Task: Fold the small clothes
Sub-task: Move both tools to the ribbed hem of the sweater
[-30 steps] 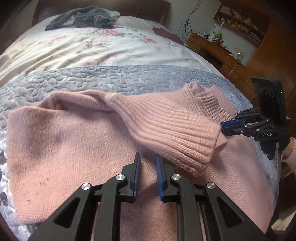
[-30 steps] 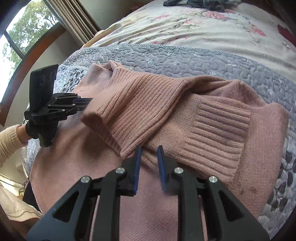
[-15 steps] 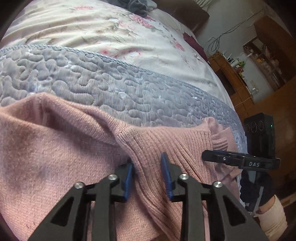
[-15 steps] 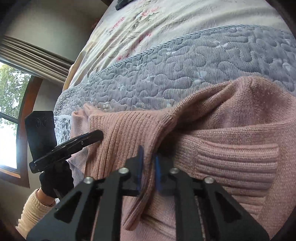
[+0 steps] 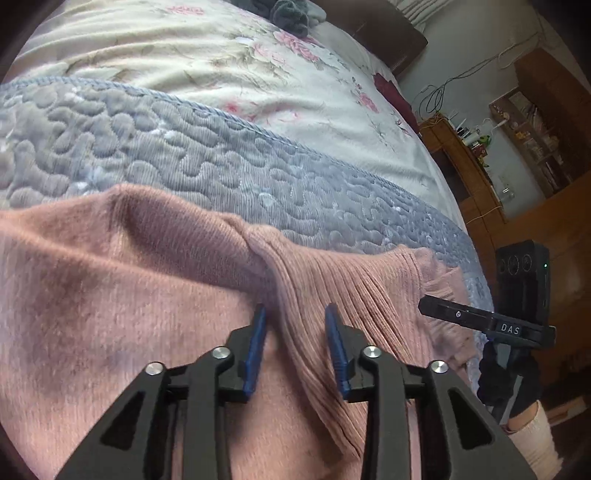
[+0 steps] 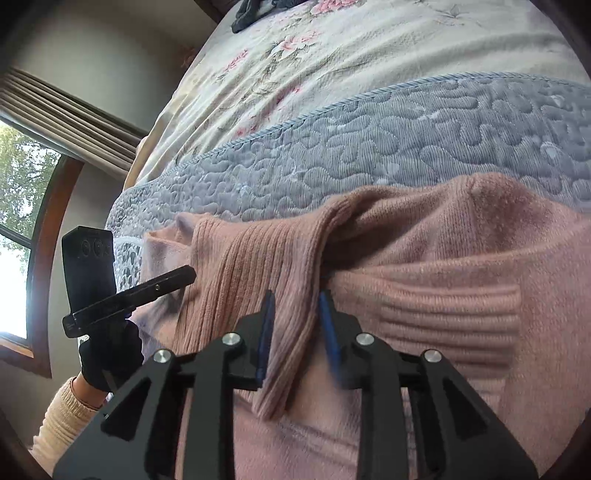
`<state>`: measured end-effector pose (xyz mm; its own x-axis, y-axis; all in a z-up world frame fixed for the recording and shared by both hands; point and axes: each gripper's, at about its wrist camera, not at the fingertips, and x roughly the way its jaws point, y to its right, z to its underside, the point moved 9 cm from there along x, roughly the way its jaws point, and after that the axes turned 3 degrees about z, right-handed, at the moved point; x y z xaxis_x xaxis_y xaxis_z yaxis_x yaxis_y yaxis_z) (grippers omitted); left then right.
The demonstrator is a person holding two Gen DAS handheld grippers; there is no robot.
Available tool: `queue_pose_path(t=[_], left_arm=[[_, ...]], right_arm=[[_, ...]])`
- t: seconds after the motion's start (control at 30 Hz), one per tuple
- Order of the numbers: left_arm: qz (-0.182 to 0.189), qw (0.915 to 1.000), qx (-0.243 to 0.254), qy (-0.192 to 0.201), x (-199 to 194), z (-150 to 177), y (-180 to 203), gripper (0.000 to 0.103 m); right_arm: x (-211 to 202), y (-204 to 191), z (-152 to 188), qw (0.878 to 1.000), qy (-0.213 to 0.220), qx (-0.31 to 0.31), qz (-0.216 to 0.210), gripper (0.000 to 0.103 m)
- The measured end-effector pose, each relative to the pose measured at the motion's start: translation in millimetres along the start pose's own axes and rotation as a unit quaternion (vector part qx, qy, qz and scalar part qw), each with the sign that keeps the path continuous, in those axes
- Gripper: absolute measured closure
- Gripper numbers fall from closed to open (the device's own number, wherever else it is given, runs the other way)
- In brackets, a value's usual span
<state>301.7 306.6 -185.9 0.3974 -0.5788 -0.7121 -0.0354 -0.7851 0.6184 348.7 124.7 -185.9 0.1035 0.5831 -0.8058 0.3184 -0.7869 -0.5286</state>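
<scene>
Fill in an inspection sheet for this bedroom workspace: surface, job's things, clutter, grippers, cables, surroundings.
Surface: bed with a grey quilted blanket over a floral sheet.
Job's things: pink sweater lying on the blanket, ribbed sleeve folded across its body.
Clutter: dark grey garment bunched at the far end of the bed.
Grippers: left hand-held gripper open, astride the sleeve fold; right hand-held gripper open, astride the sleeve edge.
Cables: wires hanging along the wall above the wooden desk.
Surroundings: arched window with curtain, wooden shelves.
</scene>
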Motion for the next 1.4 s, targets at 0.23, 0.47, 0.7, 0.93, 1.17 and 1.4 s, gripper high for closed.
queue_pose_path(t=[0.23, 0.47, 0.7, 0.93, 1.17, 1.4], left_arm=[[-0.034, 0.9987, 0.027, -0.026, 1, 35, 13, 0.059], [-0.066, 0.9934, 0.082, -0.047, -1, 36, 13, 0.092], [-0.060, 0.9919, 0.103, -0.045, -2, 41, 1, 0.091], [-0.108, 0.9905, 0.085, -0.011, -27, 47, 7, 0.073], [-0.177, 0.9802, 0.086, 0.022, -118, 145, 14, 0.051], [-0.253, 0.9668, 0.035, -0.001, -208, 265, -11, 0.051]], right_arm=[[10, -10, 43, 0.999, -0.046, 0.008, 0.003, 0.079], [-14, -1, 40, 0.999, -0.033, -0.001, 0.014, 0.097], [0, 20, 54, 0.999, -0.042, 0.001, 0.028, 0.097], [-27, 9, 64, 0.999, -0.002, -0.003, 0.033, 0.085], [-112, -12, 178, 0.989, 0.061, -0.068, 0.113, 0.061], [-164, 2, 320, 0.993, 0.026, 0.004, 0.113, 0.057]])
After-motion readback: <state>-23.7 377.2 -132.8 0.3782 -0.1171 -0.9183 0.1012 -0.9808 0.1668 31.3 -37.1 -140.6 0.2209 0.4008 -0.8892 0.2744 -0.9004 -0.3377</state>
